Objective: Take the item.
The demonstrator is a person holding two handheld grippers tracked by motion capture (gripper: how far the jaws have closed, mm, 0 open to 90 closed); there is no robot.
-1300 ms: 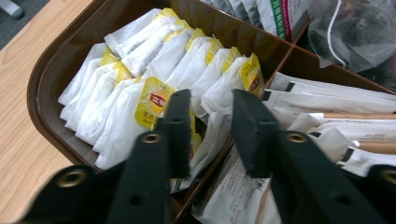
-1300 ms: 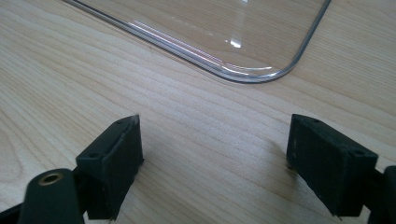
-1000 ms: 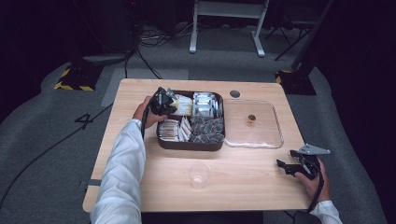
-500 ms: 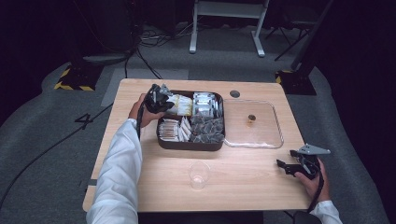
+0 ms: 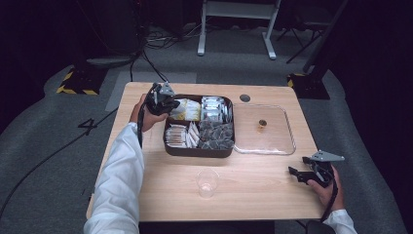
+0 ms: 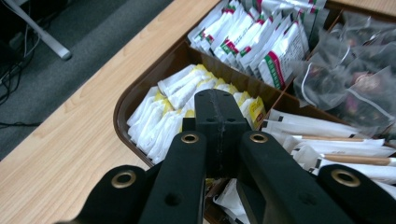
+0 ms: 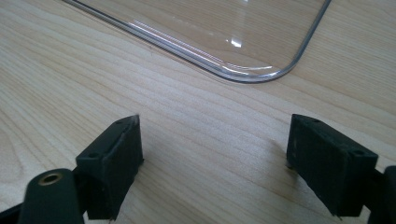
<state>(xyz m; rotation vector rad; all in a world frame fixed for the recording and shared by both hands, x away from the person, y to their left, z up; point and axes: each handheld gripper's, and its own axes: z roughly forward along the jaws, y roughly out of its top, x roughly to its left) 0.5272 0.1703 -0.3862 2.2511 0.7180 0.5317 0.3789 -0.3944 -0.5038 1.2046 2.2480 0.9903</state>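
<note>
Left gripper (image 5: 163,97) has risen, drawn back toward far-left corner of brown tray (image 5: 199,153). Fingers together, we see no sachet between them, so pick seems missed. Yellow-white sachets (image 6: 163,107) lie in far-left compartment. Right gripper (image 5: 297,173) near right tabletop edge, fingers apart. Open room around plastic cup (image 5: 207,183).

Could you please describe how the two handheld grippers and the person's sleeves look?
Both grippers are black, with two blocky black jaws. On the left gripper, brass-coloured rivets mark the jaw links. The right gripper carries a grey three-cornered plate on top, and a black cable trails from it along the hand. The person wears long white sleeves.
</note>
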